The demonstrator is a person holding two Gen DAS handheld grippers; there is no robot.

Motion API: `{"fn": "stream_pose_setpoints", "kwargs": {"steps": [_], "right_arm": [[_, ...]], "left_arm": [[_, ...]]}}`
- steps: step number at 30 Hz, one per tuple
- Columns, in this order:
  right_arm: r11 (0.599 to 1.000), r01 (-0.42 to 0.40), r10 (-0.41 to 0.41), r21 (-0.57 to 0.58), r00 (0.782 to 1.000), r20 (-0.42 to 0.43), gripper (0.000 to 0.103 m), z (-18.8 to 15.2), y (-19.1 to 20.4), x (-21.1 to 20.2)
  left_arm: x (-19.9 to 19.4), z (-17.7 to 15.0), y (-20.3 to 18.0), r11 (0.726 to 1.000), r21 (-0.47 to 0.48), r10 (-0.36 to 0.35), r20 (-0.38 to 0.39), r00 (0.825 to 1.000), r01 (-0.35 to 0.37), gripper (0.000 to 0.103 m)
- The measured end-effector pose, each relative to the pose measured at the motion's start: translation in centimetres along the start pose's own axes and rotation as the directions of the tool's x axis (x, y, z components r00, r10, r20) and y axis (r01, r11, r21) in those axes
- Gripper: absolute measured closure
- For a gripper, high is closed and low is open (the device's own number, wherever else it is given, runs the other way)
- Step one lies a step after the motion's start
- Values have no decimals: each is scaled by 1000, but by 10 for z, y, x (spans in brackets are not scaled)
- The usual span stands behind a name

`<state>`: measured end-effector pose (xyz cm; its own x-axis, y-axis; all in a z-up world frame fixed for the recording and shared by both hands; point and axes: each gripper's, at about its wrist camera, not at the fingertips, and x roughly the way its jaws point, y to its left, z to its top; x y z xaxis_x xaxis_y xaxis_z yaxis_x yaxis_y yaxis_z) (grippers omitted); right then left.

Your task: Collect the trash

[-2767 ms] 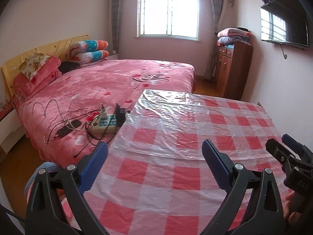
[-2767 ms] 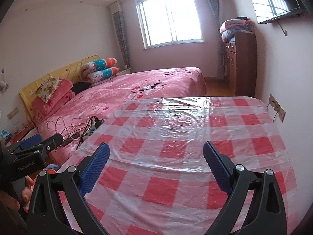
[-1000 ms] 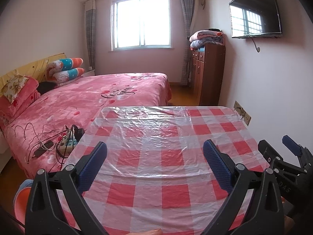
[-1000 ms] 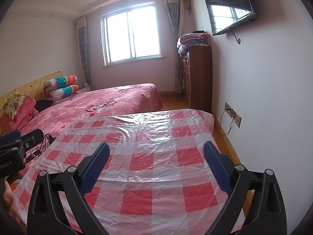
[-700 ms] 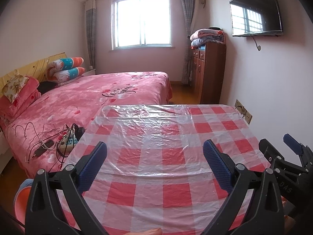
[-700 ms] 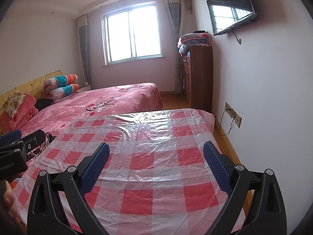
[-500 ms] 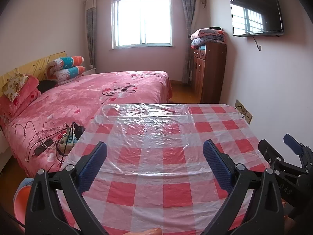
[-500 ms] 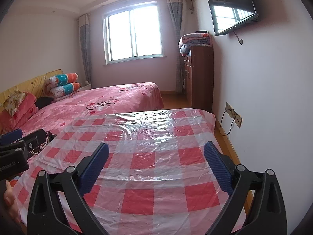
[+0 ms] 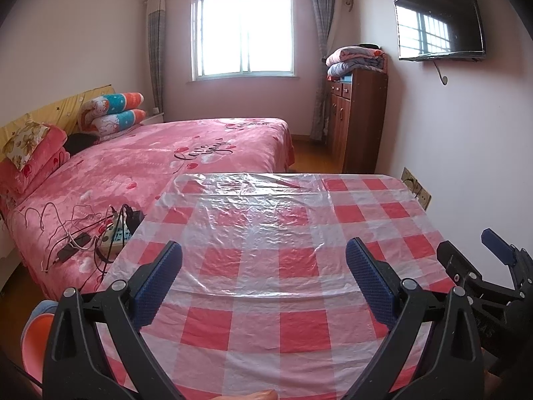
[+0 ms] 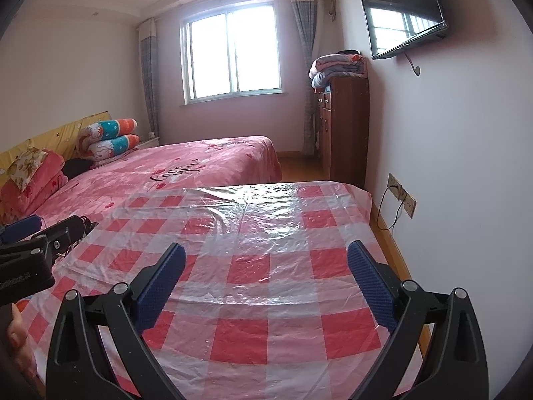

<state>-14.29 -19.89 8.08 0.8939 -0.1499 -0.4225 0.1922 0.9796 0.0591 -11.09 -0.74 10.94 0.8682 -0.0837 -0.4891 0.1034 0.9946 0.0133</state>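
Cables and a power strip [image 9: 115, 235] lying on the pink bed [image 9: 160, 163] show only in the left wrist view, as does an orange-and-blue object [image 9: 33, 330] low at the left edge, below the counter's corner. The right wrist view alone shows a black cord [image 10: 388, 208] hanging from the wall sockets [image 10: 401, 195] and the bare wooden floor [image 10: 396, 260] between the counter and the wall. Both views take in the counter [image 9: 266, 233] under its red-and-white checked plastic cloth, the window [image 9: 241, 33], the wooden cabinet [image 9: 358, 120] with folded blankets on top, and the wall-mounted television [image 9: 439, 16].

The left hand-held gripper [image 9: 263, 281] has its blue-padded fingers spread wide, holding nothing and hovering above the near part of the cloth. The right hand-held gripper [image 10: 265, 283] is likewise wide open and empty over the counter; each appears at the edge of the other's view, the right one [image 9: 483, 266] and the left one [image 10: 40, 233]. A fingertip [image 9: 246, 395] peeks in at the bottom of the left view.

No trash can be made out on the counter or the bed in either view.

Compared with 2.8 s ago, both cameras have swung to the right: the bed has slid leftward, and the wall, sockets and television fill more of the frame. Over the last half second almost nothing has shifted
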Motion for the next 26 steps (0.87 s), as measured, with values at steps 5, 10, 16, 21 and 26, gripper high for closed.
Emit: {"fn": "stream_pose_setpoints", "kwargs": {"steps": [5,10,16,21,26], "right_arm": [[1000,-7,7,-9,1000,-12,6,-2,4,5],[1000,-13,13,-15,999,-31,6,-3,7,11],[999,-29,27,-14,991,-127,6,-8,10,35],[1000,-12,12,-1,972,-235,6,-14,10,60],[999,24,-8,38,926,-377,6,-26,4,93]], "left_arm": [[7,-1,0,1000,1,-1,-13,1000,1,4],[17,-4,1,1000,2,0,-29,1000,0,4],[40,-12,4,1000,-2,-1,-100,995,1,4],[74,-26,8,1000,-14,19,-225,974,-23,4],[107,-42,9,999,-26,11,-340,940,-21,4]]}}
